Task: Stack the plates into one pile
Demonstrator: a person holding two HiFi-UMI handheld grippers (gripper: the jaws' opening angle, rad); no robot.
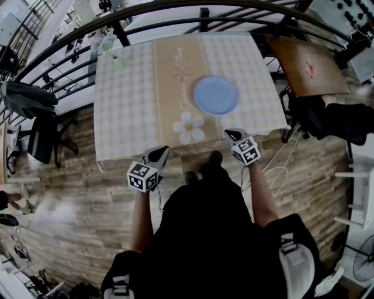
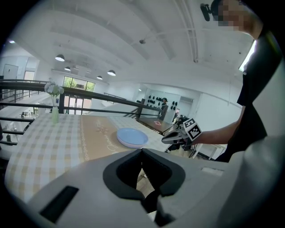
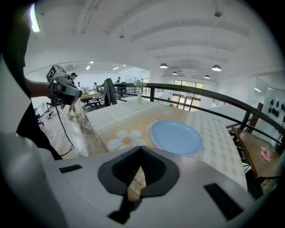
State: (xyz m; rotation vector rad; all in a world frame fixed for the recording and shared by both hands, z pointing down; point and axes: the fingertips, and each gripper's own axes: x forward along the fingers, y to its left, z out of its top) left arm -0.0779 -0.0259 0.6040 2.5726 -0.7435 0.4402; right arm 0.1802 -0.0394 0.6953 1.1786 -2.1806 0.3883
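A pile of plates point(image 1: 215, 95) with a light blue one on top sits on the beige runner of the checked table point(image 1: 128, 105), right of centre. The pile also shows in the left gripper view point(image 2: 132, 137) and the right gripper view point(image 3: 176, 137). My left gripper point(image 1: 156, 155) hovers off the table's near edge, over the wooden floor, jaws shut and holding nothing point(image 2: 142, 151). My right gripper point(image 1: 235, 136) hangs at the near edge, just short of the pile, also shut and holding nothing point(image 3: 141, 149).
A vase of pale flowers point(image 1: 111, 49) stands at the table's far left corner. A black railing point(image 1: 175, 11) curves behind the table. A brown side table point(image 1: 307, 64) is at the right, a dark chair point(image 1: 41, 137) at the left.
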